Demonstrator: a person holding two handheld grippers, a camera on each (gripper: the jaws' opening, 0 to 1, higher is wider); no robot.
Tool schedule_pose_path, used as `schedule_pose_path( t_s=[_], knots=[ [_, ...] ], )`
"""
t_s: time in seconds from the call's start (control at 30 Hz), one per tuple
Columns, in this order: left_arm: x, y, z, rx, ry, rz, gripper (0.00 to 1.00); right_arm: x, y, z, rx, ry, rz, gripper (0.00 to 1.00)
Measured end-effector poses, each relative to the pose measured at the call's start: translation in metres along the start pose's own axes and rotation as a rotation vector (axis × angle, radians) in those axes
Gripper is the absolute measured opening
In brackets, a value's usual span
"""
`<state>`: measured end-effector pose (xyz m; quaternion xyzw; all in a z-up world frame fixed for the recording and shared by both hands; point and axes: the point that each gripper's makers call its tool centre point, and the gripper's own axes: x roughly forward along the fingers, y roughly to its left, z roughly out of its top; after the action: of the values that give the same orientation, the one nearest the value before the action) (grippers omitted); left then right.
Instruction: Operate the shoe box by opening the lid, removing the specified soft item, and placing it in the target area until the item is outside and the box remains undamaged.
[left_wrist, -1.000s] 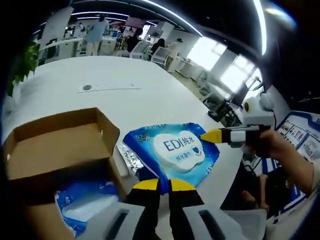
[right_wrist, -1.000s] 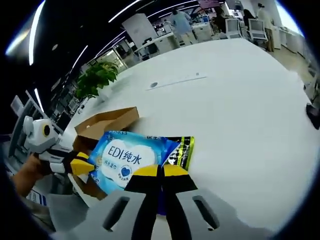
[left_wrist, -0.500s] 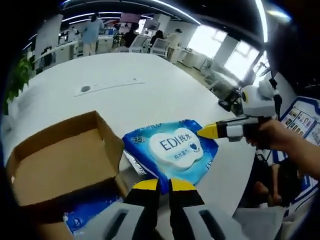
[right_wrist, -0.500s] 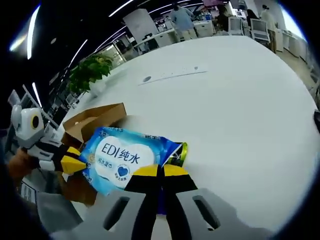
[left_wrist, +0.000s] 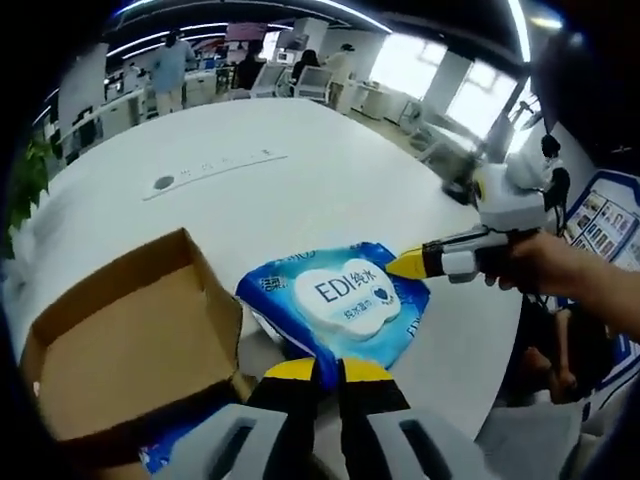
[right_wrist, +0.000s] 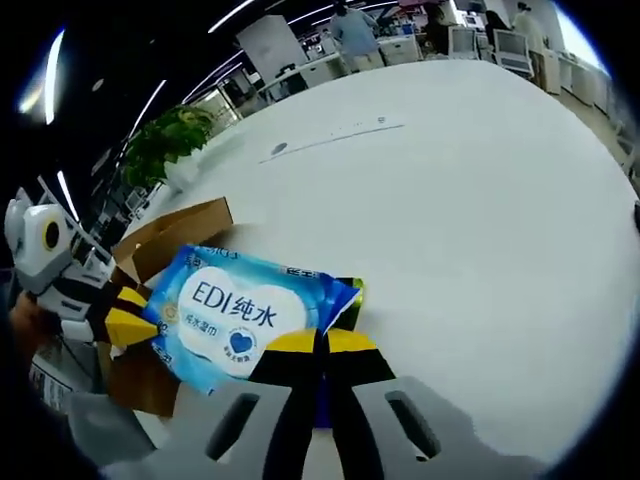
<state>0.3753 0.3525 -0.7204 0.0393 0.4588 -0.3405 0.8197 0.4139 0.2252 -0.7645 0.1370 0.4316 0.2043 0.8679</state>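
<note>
Wipes pack (left_wrist: 345, 300) is held above the white table (left_wrist: 300, 190), gripped by both closed grippers' fingers, left gripper (left_wrist: 320, 375) and right gripper (right_wrist: 322, 345); open shoe box (left_wrist: 120, 340) lies left.

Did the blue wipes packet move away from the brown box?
Yes. The blue plastic wipes packet, held at both ends by the left gripper and right gripper, now sits lower past the brown cardboard box in the right gripper view.

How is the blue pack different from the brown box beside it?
The pack is glossy blue plastic with a white label; the box is plain brown cardboard. The pack is flat, sealed and held by both grippers' shut jaws; the box lies open with nothing gripping it. Both are over the white table.
</note>
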Motion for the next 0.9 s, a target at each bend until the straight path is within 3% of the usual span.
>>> schedule_pose_path(
  t_s=[0.2,0.33,0.5,0.9],
  knots=[
    [0.0,0.002,-0.002,0.016,0.002,0.011,0.08,0.001,-0.001,-0.001,0.021,-0.007,-0.006,0.0],
    [-0.004,-0.002,-0.006,0.144,0.025,0.025,0.1,0.002,-0.003,-0.002,0.027,-0.009,-0.026,0.0],
    [-0.013,-0.004,-0.004,0.094,-0.003,0.005,0.13,0.003,0.0,0.0,0.016,-0.015,-0.043,0.0],
    [-0.042,0.0,-0.012,0.056,-0.049,0.005,0.16,0.005,-0.004,-0.005,0.066,-0.012,-0.072,0.0]
  ],
)
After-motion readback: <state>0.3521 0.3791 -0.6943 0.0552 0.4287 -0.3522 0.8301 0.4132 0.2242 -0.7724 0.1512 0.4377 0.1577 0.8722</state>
